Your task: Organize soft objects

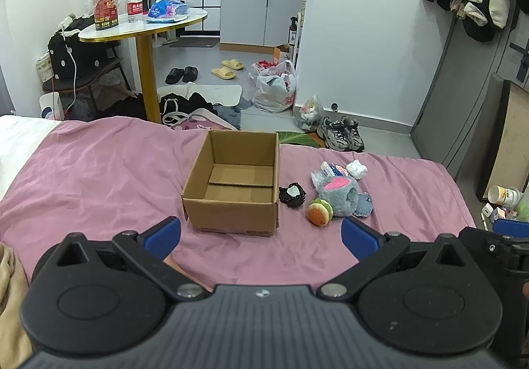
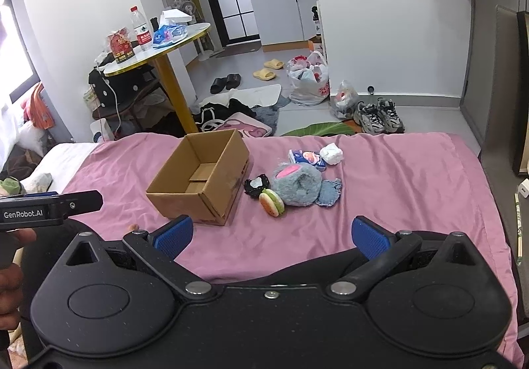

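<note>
Blue-padded and spread wide, the left gripper [image 1: 261,236] hangs empty above a pink bedspread [image 1: 99,177], its jaws framing the near wall of an open cardboard box [image 1: 231,190] that sits just ahead and holds nothing visible. The right gripper [image 2: 272,236], likewise parted and carrying nothing, hovers over the same cover with the box off to its front left and a small heap of soft things ahead, slightly left of its centre line. That heap lies just beside the box on its right: a burger-shaped plush [image 2: 271,202] nearest the grippers, a black crocheted piece [image 2: 256,186] between it and the box wall, a grey plush slipper [image 2: 296,184] with a pink lining touching the burger, a scrap of blue denim fabric [image 2: 330,193] under its far edge, and behind them a printed packet [image 2: 305,158] and a white crumpled wad [image 2: 331,153]. The slipper's long axis appears to run across the right wrist view, roughly parallel to the bed's foot. Judged from both views, the right gripper is the better placed for a first pick, the burger being the closest and most exposed item; the left lines up with the box rather than the pile. None of the sorting looks begun. Beyond the bed, a round table [image 2: 185,38], slippers and bags clutter the floor.
</note>
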